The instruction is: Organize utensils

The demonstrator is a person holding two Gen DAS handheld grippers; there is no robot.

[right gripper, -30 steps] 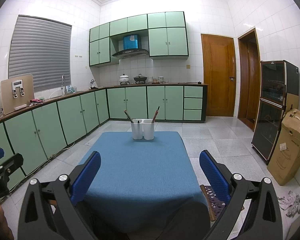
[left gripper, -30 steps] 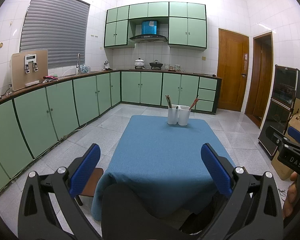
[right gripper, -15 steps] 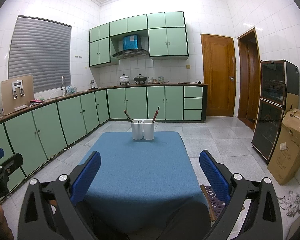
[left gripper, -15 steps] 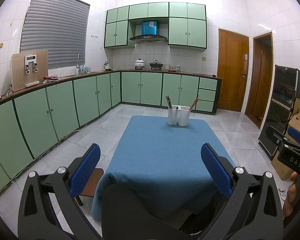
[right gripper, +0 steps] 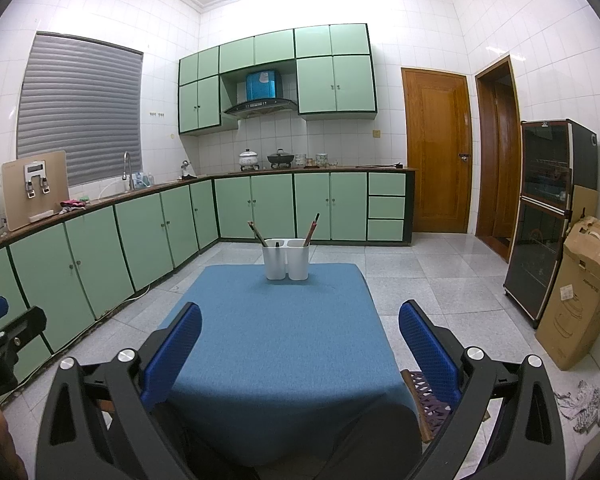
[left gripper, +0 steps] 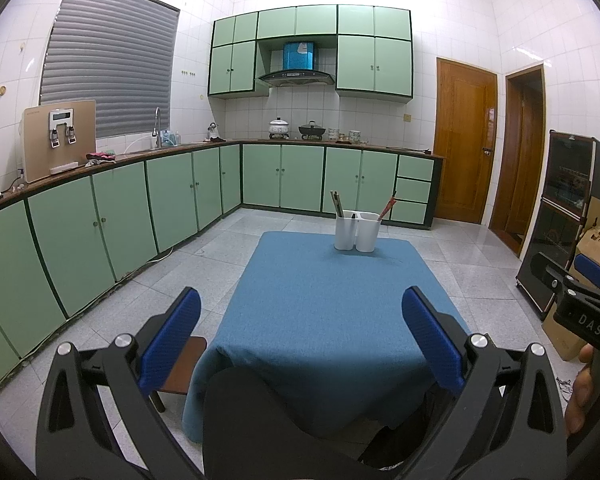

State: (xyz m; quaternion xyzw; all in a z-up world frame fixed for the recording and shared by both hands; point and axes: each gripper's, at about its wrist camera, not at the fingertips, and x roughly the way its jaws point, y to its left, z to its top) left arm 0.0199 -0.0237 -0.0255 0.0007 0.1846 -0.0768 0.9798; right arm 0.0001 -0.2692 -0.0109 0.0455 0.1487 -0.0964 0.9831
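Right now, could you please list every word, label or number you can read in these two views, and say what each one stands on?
"DAS": white letters on the black body of the right tongs, seen in the left wrist view.
Print and a line drawing on the cardboard box: too blurred to read.
Sticker on the blue range hood panel: too small to read.
Display on the tan water dispenser: unreadable.

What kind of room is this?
A home kitchen, by the look of it: green cabinets run under a long counter, a range hood hangs over pots on a stove, and a tap stands by the window.
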